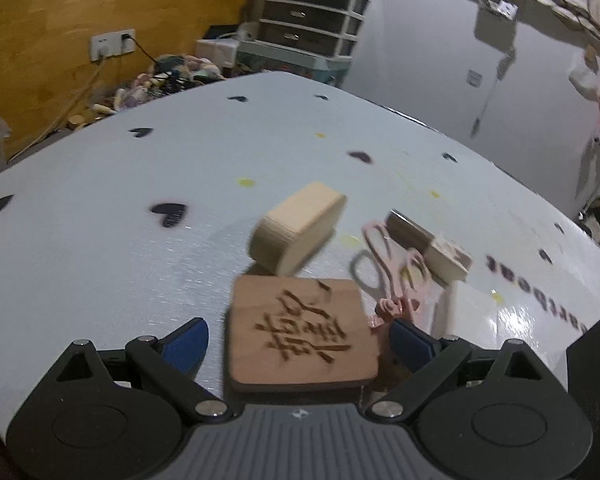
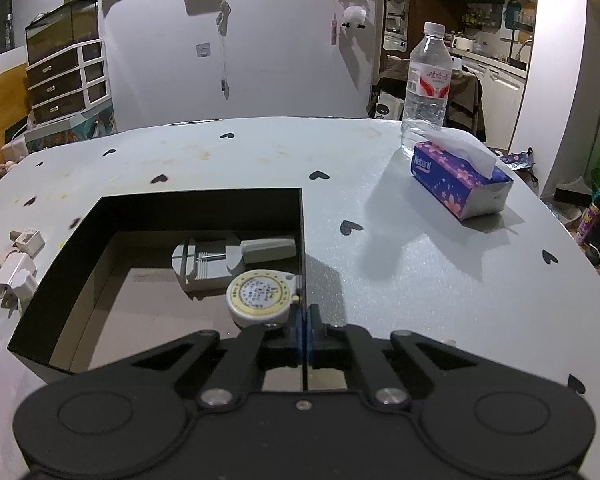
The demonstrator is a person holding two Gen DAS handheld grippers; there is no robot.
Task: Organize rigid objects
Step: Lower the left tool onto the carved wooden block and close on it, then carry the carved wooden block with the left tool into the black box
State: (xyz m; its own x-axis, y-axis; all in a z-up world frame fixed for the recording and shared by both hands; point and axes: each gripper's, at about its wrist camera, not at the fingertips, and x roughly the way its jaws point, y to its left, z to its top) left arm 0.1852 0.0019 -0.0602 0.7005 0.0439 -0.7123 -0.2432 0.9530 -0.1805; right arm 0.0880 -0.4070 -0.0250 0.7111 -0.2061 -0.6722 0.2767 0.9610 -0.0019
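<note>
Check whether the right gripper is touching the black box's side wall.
Touching. The right wrist view shows the right gripper shut on the black box: its thin right wall runs straight between the closed pads, with no gap on either side.

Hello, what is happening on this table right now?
A person is tidying small hard objects into a black open box on the pale table with heart prints. The right gripper is shut on the box's right wall, apparently steadying it; a round white tape measure and a grey tool already lie inside. The left gripper is open around a flat brown wooden plaque with carved characters, not yet gripped. A pale wooden block and pink scissors wait beyond it.
</note>
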